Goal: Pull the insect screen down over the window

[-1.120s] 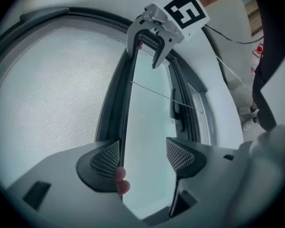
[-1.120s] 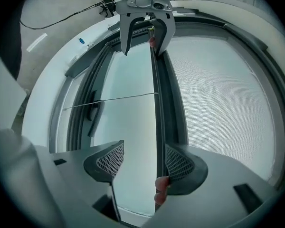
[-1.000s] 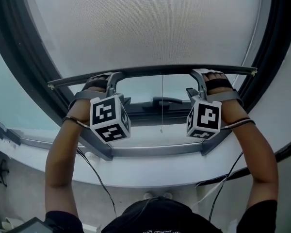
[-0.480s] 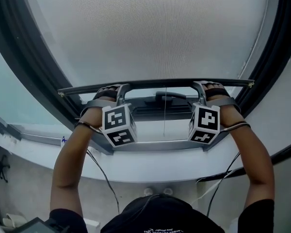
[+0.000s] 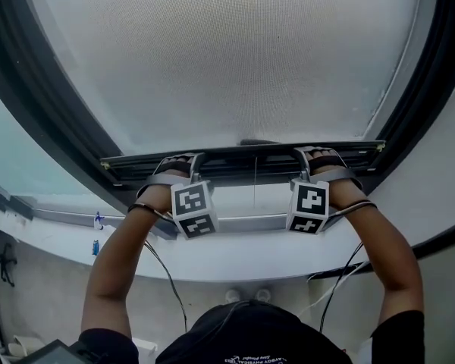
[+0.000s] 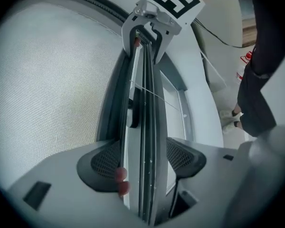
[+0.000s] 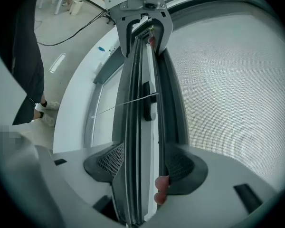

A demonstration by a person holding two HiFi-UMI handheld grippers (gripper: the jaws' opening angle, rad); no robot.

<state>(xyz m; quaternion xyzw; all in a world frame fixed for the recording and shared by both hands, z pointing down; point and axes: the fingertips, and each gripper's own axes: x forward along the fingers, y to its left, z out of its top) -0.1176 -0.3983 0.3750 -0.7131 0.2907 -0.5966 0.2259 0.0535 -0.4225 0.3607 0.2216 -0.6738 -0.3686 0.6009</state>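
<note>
While the bottom bar (image 5: 243, 160) of the insect screen (image 5: 227, 59) lies level, long axis left-to-right across the window frame (image 5: 42, 108), left tool (image 6: 141, 161) and right tool (image 7: 141, 167) each clamp it.

Insect screen (image 5: 227, 59): fine grey mesh, taut, covering most of the opening.
Bottom bar (image 5: 243, 160): dark, level.
Window (image 5: 235, 199): narrow uncovered strip beneath the bar.
</note>
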